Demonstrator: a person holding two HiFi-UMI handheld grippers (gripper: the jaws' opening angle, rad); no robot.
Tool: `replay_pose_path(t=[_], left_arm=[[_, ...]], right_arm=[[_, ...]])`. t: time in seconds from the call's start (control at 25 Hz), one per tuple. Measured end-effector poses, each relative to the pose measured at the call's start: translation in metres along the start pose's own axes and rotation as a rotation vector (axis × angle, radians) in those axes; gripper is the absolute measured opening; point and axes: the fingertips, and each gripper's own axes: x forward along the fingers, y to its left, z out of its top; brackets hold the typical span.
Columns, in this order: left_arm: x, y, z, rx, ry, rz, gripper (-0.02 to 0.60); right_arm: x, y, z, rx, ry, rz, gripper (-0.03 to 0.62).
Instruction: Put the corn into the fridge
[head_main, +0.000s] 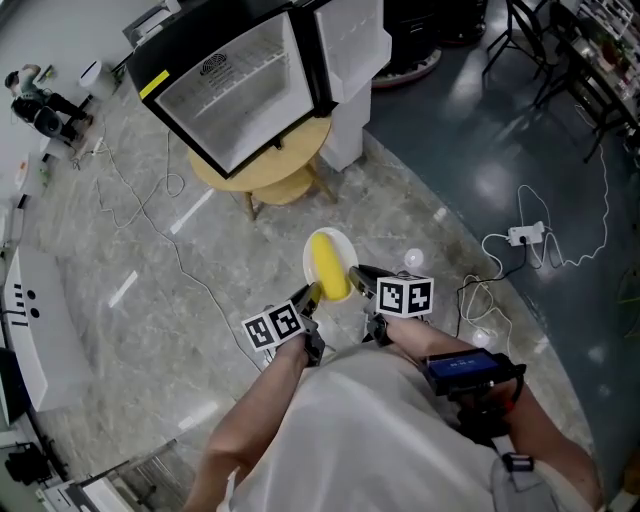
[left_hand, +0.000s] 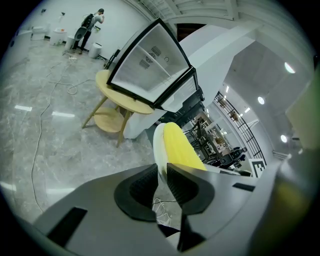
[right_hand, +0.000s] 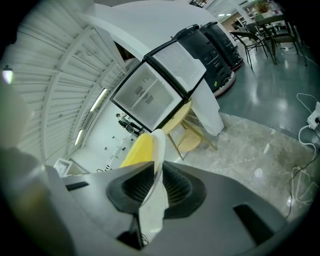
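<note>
Corn (head_main: 328, 268) is laid lengthwise 12-to-6 on a plate (head_main: 343, 242), clamped by left tongs (head_main: 311, 294) and right tongs (head_main: 360, 277).

A round wooden worktop (head_main: 312, 140) at 12 o'clock, with a lower shelf (head_main: 282, 188), bears a small black-framed fridge (head_main: 235, 85). It stands on a grey marbled floor (head_main: 130, 240). On the floor, a white power strip (head_main: 525, 235) with looped cable lies at 3 o'clock, and a thin cable (head_main: 178, 262) trails at 9 o'clock.

Bright overhead lighting, floor glare, fisheye-warped gripper views, blurred near edges
</note>
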Motion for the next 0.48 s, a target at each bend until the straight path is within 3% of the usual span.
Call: replay_pose_path(t=[0.48], left_arm=[[0.048,-0.02,0.029,-0.033,-0.056,0.033,0.058]], right_arm=[[0.014,-0.034,0.053,-0.036,0.036,0.058,0.052]])
